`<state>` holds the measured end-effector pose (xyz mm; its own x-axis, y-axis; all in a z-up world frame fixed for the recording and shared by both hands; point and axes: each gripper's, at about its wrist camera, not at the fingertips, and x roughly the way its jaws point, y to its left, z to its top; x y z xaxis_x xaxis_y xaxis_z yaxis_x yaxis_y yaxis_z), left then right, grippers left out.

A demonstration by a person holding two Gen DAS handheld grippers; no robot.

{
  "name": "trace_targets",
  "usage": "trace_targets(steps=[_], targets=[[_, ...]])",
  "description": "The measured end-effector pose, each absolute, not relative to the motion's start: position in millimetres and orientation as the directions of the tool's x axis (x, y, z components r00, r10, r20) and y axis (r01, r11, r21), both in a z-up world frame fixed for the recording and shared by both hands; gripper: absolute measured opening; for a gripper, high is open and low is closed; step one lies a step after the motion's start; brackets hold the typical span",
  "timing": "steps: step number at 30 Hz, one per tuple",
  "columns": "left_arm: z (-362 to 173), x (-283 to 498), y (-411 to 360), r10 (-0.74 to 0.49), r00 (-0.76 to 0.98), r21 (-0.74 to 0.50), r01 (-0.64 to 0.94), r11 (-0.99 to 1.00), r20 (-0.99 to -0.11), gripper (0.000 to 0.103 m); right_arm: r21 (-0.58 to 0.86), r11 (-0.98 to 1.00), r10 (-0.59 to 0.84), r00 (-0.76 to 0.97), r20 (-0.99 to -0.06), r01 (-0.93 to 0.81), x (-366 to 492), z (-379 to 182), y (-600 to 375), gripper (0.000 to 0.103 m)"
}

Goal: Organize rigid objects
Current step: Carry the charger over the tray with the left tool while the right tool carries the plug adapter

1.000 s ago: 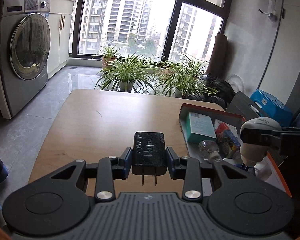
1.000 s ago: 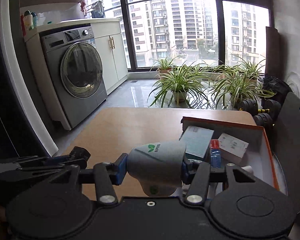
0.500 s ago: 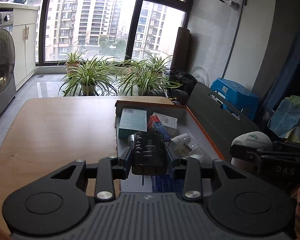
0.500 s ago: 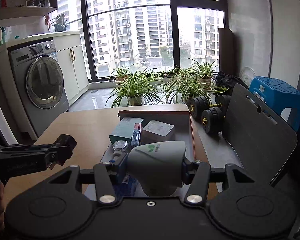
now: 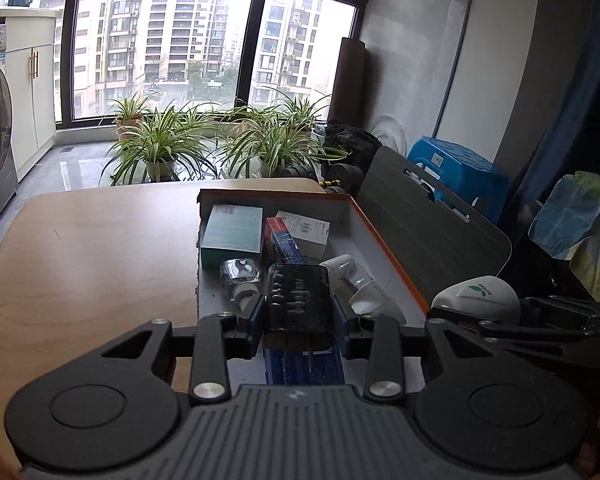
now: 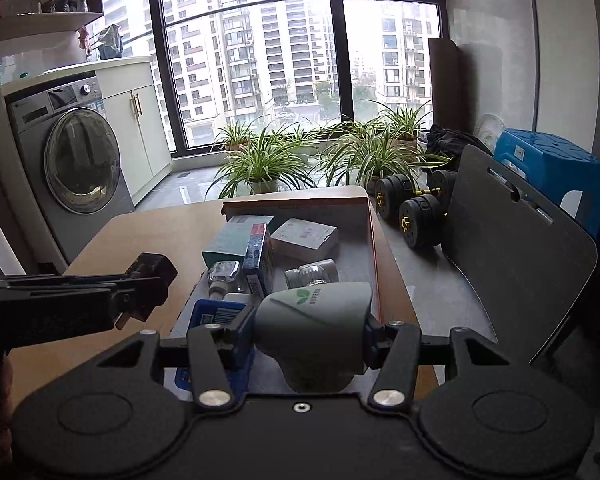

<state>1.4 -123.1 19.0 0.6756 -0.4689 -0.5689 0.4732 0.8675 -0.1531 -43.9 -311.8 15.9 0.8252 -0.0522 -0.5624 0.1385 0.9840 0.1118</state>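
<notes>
Black charger (image 5: 299, 305) gripped — left gripper (image 5: 299, 316), box (image 5: 384, 248)

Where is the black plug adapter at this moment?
In the left wrist view, the black plug adapter sits clamped in the left claw, above the near end of the open box.

Daylit window (image 6: 292, 60), washing machine (image 6: 72, 160), potted plants (image 5: 160, 148), grey wall (image 5: 412, 60).

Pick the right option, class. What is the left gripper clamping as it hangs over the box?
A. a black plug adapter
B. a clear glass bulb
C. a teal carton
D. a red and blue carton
A: in the left wrist view the left gripper is shut on the black plug adapter, while the teal carton lies in the box.
</notes>
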Motion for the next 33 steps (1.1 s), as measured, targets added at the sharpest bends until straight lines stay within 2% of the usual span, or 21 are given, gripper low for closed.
trace_targets(steps=[33], targets=[[20.1,9.2,-123.6,-0.459,0.673,-0.153,0.464,0.873,-0.58,0.036,0.083,0.988,-0.05,0.791,-0.61,0.127,-22.0,5.0,-308.0,0.062]])
